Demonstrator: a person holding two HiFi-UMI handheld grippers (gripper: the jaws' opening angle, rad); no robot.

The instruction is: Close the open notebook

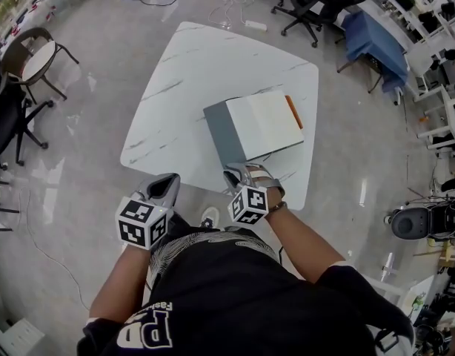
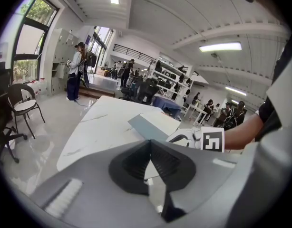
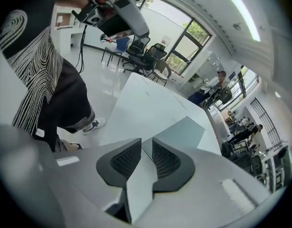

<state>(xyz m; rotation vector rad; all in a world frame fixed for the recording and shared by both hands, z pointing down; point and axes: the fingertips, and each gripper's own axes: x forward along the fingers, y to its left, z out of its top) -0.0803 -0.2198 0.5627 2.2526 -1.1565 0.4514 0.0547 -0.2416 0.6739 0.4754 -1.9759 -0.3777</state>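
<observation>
Right gripper (image 3: 145, 145) clamps the open grey-covered paper notebook (image 1: 261, 124) by its cover edge, apparently to fold it shut; left gripper (image 2: 150, 142) idles closed, empty.

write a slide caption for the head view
Right hand-held gripper pinching open notebook cover, left hand-held gripper shut near table edge

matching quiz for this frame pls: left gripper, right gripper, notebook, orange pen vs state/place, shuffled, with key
Things:
1. left gripper
2. right gripper
3. notebook
4. orange pen

States and places:
A. lies along the notebook's right edge
B. fingers closed on the near corner of the gray cover
C. open on the white table
D. fingers together, nothing between them

Pairs: 1-D, 2-B, 3-C, 4-A
</observation>
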